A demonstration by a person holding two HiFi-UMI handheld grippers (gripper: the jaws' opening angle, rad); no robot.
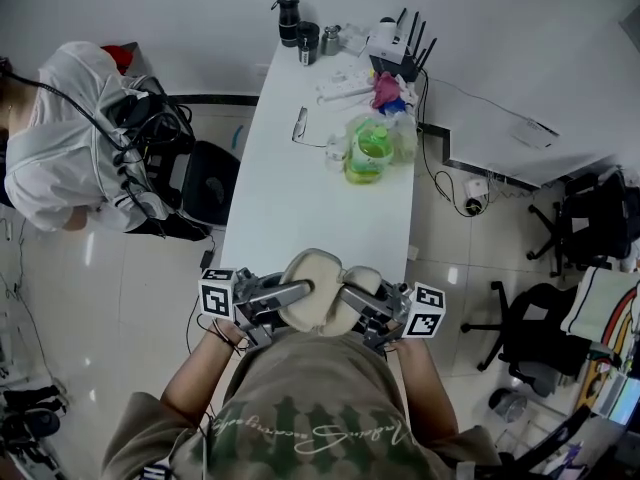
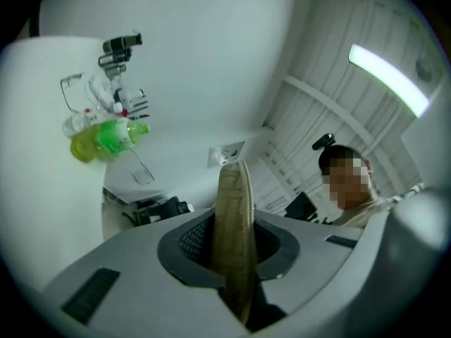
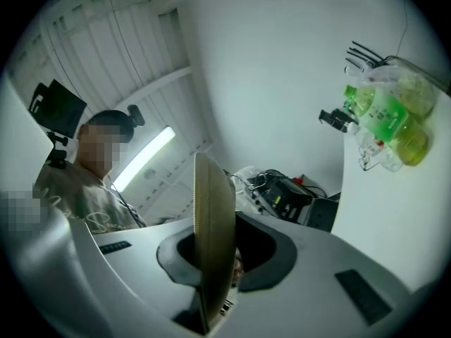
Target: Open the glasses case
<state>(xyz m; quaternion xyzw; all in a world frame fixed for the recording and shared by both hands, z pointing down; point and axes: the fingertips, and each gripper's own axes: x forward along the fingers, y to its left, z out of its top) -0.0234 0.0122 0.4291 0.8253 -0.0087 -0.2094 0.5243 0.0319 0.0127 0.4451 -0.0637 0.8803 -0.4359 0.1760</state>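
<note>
The beige glasses case (image 1: pixel 322 290) is held off the near end of the white table (image 1: pixel 300 203), close to the person's chest. Its two shell halves stand spread apart. My left gripper (image 1: pixel 303 291) is shut on the left half, and my right gripper (image 1: pixel 350 296) is shut on the right half. In the left gripper view the left gripper (image 2: pixel 235 263) pinches a thin tan shell edge (image 2: pixel 235 217) that stands upright between the jaws. In the right gripper view the right gripper (image 3: pixel 211 270) clamps the other shell edge (image 3: pixel 211 217) the same way. The inside of the case is hidden.
Farther up the table lie a pair of glasses (image 1: pixel 300 126), a bagged green bottle (image 1: pixel 368 150), a power strip, a router (image 1: pixel 395 43) and dark flasks (image 1: pixel 292 20). A person in white (image 1: pixel 60 138) sits at the left. Office chairs (image 1: pixel 590 218) stand at the right.
</note>
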